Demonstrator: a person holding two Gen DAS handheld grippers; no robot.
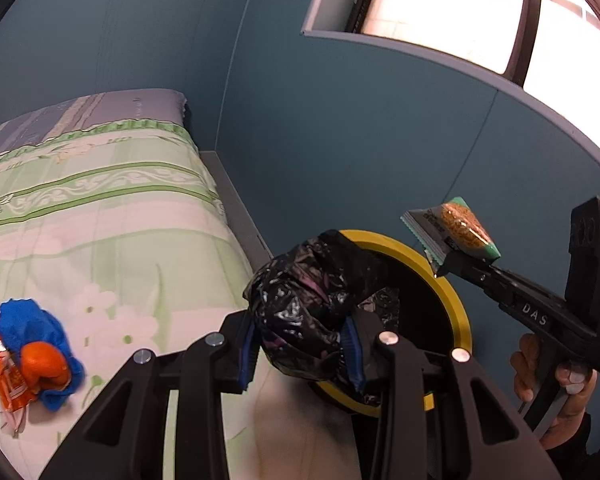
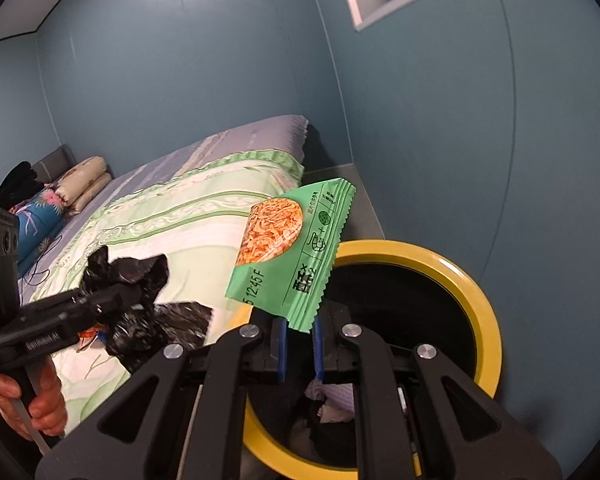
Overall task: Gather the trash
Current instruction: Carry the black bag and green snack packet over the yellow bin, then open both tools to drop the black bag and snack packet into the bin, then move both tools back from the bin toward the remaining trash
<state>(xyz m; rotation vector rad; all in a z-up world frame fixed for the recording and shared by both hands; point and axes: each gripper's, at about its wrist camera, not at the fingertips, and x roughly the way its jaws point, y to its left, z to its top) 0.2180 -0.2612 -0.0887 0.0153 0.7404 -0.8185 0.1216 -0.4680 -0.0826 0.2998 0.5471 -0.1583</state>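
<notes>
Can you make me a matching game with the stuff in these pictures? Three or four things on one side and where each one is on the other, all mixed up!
Things:
1. Green snack wrapper
2. Crumpled black plastic bag
3. Orange packet
4. Round yellow-rimmed bin

Places:
A. Lying on the green flowered bed cover
B. On the floor beside the bed, by the blue wall
C. Pinched in the right gripper
D. Held in the left gripper

Pairs: 1-C, 2-D, 3-A, 4-B
</notes>
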